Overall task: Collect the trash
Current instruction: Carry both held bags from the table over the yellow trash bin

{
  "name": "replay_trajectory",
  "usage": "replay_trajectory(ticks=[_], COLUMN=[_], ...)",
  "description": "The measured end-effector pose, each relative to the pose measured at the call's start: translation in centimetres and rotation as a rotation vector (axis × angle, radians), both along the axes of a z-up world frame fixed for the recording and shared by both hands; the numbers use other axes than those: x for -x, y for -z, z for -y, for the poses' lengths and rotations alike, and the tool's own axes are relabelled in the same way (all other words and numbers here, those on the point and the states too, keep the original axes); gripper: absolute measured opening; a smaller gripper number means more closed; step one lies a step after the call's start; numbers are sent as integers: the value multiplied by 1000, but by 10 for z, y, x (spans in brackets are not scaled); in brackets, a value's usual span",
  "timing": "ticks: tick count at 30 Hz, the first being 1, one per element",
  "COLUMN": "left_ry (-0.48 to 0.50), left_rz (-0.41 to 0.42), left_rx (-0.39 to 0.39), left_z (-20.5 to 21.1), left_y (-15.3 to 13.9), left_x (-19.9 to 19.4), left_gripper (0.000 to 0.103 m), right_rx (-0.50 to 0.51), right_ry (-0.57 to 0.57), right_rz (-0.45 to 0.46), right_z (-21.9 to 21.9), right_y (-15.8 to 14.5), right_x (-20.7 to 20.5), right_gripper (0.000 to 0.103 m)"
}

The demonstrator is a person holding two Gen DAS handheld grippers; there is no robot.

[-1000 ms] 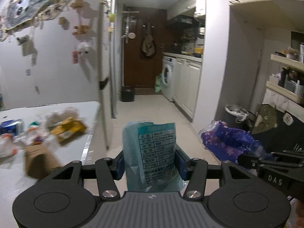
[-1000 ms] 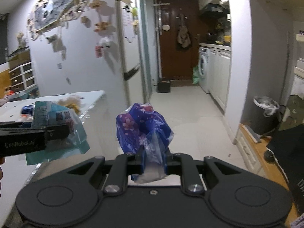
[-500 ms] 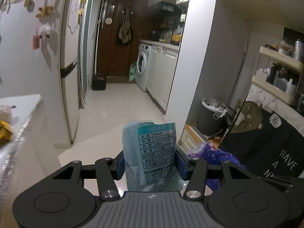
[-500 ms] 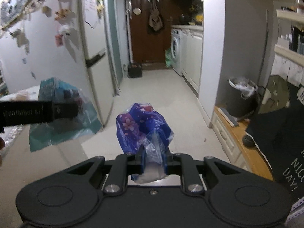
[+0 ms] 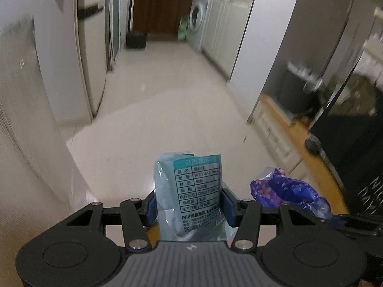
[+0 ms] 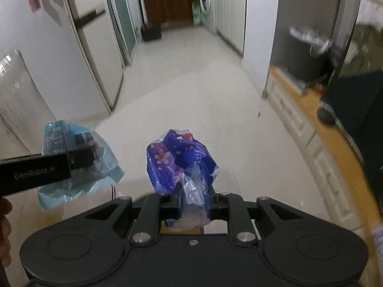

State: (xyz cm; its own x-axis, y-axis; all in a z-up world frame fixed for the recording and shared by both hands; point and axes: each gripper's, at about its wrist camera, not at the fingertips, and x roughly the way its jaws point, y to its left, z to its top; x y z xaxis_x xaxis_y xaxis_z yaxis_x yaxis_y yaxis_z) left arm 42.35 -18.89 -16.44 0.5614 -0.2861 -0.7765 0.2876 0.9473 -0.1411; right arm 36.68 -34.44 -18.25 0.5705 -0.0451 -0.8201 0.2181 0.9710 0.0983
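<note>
Now my left gripper [image 5: 188, 206] clamps a pale blue packet [image 5: 189, 191] with a printed Chinese table; my right gripper [image 6: 194, 202] pinches a purple flowered wrapper [image 6: 178, 161] above open pale floor [image 6: 191, 83].

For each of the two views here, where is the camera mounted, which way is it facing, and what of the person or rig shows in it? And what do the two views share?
Left wrist view: on the left gripper, angled down over the pale floor toward the washing machine; its jaws clamp a light blue packet.
Right wrist view: on the right gripper, facing likewise; its jaws pinch a purple flowered bag; fingers show at the left edge.
Shared: both pieces of trash, floor, washing machine, black bin.
</note>
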Motion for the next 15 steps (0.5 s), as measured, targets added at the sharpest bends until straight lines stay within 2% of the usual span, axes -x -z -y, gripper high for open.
replay_trajectory(ticks=[7, 15], left_ry=[24, 42], left_rz=[-157, -312], left_rx=[-89, -144], left_z=[-10, -22], left_y=[76, 130], left_x=[-13, -24], left_gripper=[53, 53], right_rx=[-46, -84], right_ry=[10, 5], right_rz=[-147, -263], right_z=[4, -5], right_y=[65, 111], right_x=[-14, -26], right_gripper=[19, 19])
